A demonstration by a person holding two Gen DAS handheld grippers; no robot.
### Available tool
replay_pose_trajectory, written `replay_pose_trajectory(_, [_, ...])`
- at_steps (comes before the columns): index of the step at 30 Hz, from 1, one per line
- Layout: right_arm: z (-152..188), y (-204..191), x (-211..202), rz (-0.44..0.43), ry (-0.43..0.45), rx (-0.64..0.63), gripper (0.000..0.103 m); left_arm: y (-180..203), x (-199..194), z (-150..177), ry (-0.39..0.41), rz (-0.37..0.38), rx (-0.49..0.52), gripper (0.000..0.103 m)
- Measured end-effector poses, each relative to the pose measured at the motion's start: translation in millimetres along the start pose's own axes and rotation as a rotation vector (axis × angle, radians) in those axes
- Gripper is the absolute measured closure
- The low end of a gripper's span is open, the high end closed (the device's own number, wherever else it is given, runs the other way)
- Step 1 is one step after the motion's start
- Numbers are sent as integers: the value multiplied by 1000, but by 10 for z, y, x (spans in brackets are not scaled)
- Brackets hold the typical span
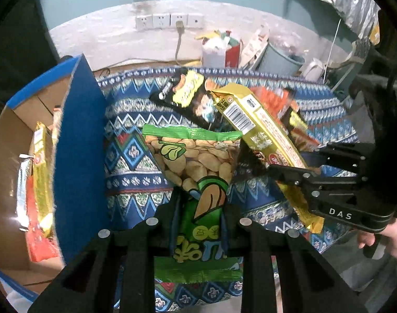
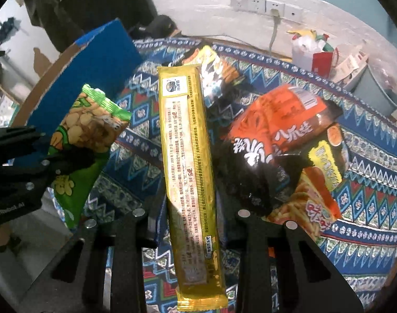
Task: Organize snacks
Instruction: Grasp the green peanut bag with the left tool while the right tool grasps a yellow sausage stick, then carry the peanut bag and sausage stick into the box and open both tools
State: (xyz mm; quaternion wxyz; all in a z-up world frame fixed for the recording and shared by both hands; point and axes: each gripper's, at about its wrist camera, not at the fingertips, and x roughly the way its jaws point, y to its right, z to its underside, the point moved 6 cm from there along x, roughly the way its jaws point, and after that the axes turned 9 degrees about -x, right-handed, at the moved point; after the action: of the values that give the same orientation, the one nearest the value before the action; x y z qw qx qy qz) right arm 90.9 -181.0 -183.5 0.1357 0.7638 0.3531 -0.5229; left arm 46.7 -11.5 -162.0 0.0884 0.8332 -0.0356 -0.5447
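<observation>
My left gripper [image 1: 198,203] is shut on a green peanut bag [image 1: 195,172] and holds it above the patterned cloth; the bag also shows in the right wrist view [image 2: 86,135]. My right gripper [image 2: 190,203] is shut on a long yellow snack pack [image 2: 188,156], also seen in the left wrist view [image 1: 261,135]. A blue cardboard box [image 1: 78,156] stands open at the left with several packs inside. An orange and black chip bag [image 2: 274,140], a fries bag [image 2: 305,203] and a black and yellow bag [image 1: 190,91] lie on the cloth.
The table carries a blue patterned cloth [image 2: 368,182]. Behind it are a white wall with sockets [image 1: 169,20], a white plastic bag [image 1: 214,52], a grey bin [image 1: 279,60] and a white kettle [image 1: 313,69].
</observation>
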Motion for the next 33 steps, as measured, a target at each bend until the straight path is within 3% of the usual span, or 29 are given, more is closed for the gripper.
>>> replay_pose_trajectory(18, [-465,-140,-536,-1,145,41,73,-205,-550,-287,137,-11,-13,78])
replay_pose_trajectory(33, [-813,-457,-592,-45,179,26,73,-663,-896,-413,218,-38,-71,78])
